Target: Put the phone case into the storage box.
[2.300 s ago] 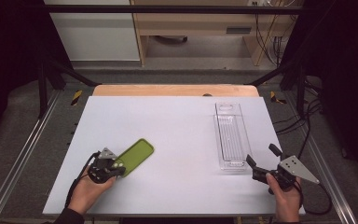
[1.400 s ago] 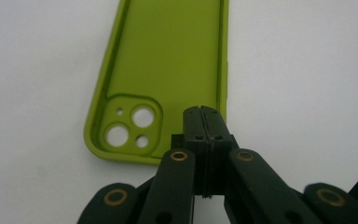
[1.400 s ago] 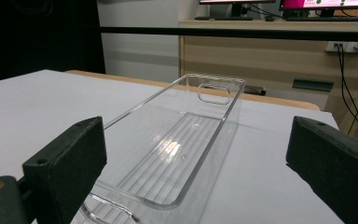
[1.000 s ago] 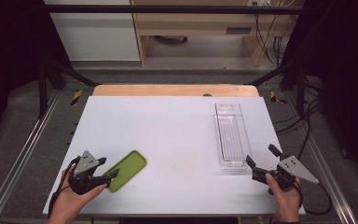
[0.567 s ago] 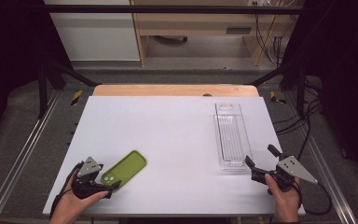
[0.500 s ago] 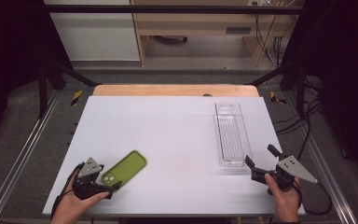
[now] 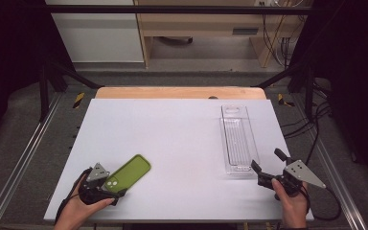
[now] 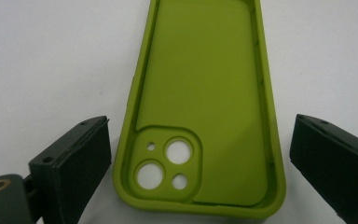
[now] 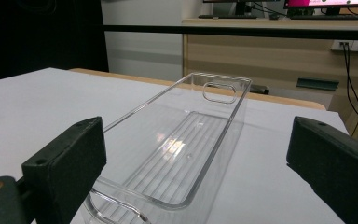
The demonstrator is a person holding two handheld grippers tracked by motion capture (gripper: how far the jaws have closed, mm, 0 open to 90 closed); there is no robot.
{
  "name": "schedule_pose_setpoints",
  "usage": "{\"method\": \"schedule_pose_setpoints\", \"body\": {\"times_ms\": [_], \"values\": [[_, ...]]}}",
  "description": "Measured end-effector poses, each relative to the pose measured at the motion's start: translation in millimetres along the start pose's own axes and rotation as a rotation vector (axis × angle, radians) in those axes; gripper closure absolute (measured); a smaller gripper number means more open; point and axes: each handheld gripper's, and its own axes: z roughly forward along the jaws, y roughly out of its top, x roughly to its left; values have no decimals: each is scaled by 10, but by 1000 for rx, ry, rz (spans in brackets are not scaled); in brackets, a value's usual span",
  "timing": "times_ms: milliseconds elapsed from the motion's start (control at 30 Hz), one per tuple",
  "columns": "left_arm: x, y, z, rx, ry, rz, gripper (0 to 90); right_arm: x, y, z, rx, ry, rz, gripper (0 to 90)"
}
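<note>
A green phone case (image 7: 127,173) lies flat on the white bench (image 7: 182,143) near its front left corner, hollow side up, with the camera cut-outs at the end nearest the person. The left gripper (image 7: 109,188) sits low at that end; its jaws have just been opening and now stand wide, one on each side of the case with bare bench between each pad and the rim, so nothing is pinched. That reads as a case just set down and let go, or one lined up for a fresh grasp across its short end. Well apart, on the right side of the bench, a clear plastic tray (image 7: 236,139) lies lengthwise, empty, with a handle slot in each end wall. The right gripper (image 7: 263,175) rests just before the tray's near end, jaws spread wide and aimed along it, probably ready to steady it or waiting its turn. No brand, label or writing can be read on the case or the tray.
</note>
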Motion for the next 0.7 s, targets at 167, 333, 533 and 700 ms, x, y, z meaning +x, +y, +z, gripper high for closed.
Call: {"method": "schedule_pose_setpoints", "body": {"times_ms": [167,333,533,700], "values": [[14,-4,12,9,2,6,93,-5,0,-2,-2,-2,-1,50],[13,-14,1,14,7,42,144,-9,2,-9,-1,-4,5,50],[3,9,-10,31,10,43,161,-10,4,-9,-6,-2,6,50],[3,46,-29,22,17,51,163,-9,8,-13,-10,1,8,51]]}}
